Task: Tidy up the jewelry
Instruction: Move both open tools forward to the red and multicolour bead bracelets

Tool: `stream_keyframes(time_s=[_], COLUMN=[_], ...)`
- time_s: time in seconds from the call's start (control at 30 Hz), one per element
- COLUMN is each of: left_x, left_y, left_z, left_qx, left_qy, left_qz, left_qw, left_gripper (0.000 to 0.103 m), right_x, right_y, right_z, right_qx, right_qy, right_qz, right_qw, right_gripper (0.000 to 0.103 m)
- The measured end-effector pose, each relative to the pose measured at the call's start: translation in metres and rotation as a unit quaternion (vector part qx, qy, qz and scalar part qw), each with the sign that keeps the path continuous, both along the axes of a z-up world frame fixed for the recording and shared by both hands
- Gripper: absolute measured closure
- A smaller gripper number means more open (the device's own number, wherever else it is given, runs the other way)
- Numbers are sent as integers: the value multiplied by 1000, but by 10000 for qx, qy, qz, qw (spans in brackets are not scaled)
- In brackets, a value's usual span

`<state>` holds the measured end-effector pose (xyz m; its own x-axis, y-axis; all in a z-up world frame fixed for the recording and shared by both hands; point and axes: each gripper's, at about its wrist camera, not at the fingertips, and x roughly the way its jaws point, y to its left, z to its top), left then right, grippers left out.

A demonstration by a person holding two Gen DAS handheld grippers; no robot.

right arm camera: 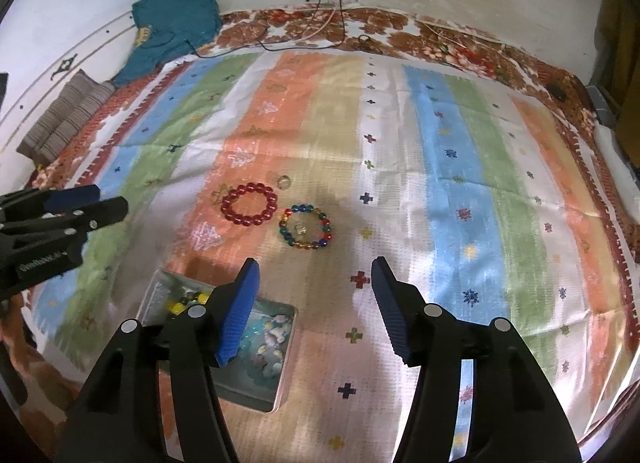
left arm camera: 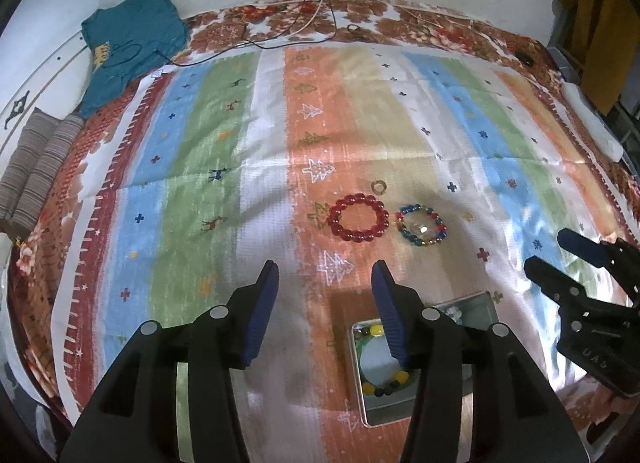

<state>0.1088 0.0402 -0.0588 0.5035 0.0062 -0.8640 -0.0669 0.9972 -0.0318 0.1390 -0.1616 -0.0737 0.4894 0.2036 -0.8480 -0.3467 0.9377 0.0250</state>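
Now | left tool point(left arm camera: 325, 277) open | right tool point(right arm camera: 315, 273) open | markings unreadable

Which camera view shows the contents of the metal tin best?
The right wrist view. There the metal tin lies open beside the right hand-held gripper, showing yellow beads and pale pieces. In the left wrist view, the left hand-held gripper covers much of the tin.
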Motion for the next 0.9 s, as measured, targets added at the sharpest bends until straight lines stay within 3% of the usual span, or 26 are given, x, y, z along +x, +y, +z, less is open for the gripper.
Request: stream_keyframes(time_s=[0.9], left_x=[35], left_y=[-5], left_z=[-19], left_qx=[274], left_qy=[245], left_qz=[22], left_qw=[9993], left_gripper=[46], right_x=[34], right_y=[8], right_z=[-20], right_qx=[-285], right_qy=[221], right_qz=[-99], right_qw=[9993], right_gripper=[35])
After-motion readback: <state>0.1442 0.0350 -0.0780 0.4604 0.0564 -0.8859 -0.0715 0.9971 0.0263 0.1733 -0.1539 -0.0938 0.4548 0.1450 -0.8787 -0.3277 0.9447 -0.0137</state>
